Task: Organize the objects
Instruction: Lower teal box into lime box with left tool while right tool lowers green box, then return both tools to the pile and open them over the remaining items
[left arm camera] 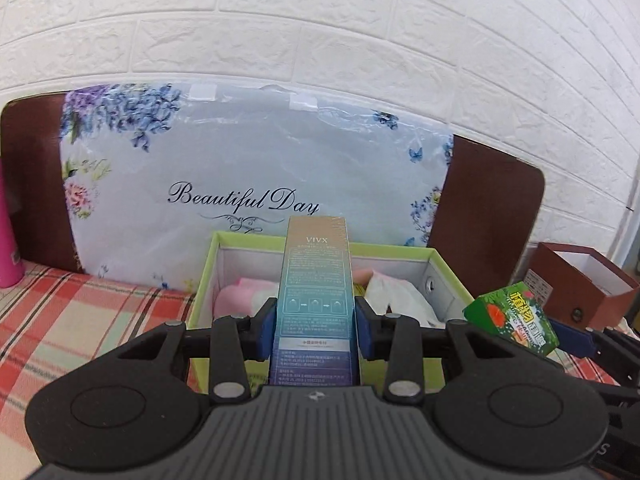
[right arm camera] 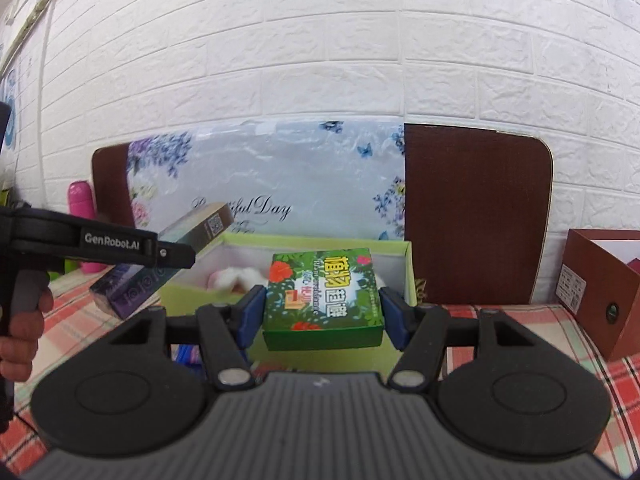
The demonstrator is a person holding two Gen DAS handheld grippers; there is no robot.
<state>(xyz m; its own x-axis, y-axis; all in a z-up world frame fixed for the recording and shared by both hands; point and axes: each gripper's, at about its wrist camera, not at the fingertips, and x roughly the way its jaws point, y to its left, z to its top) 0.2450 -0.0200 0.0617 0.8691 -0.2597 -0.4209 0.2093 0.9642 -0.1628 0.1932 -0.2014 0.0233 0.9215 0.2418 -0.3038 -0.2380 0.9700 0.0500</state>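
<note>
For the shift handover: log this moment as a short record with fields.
left gripper: shut on tall VIVX box, upright between its pads
right gripper: shut on green leaf-print box
target: green-rimmed open box, pink and white soft items inside
surface: plaid cloth
backdrop: floral "Beautiful Day" panel, white brick wall
also present: red-brown box at right, pink bottle at left

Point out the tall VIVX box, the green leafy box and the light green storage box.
VIVX box (left arm camera: 316,280), left wrist view, on its printed front face.
Green leafy box (right arm camera: 322,292), right wrist view, on its top face.
Light green storage box (left arm camera: 390,249), left wrist view, on its far rim.
</note>
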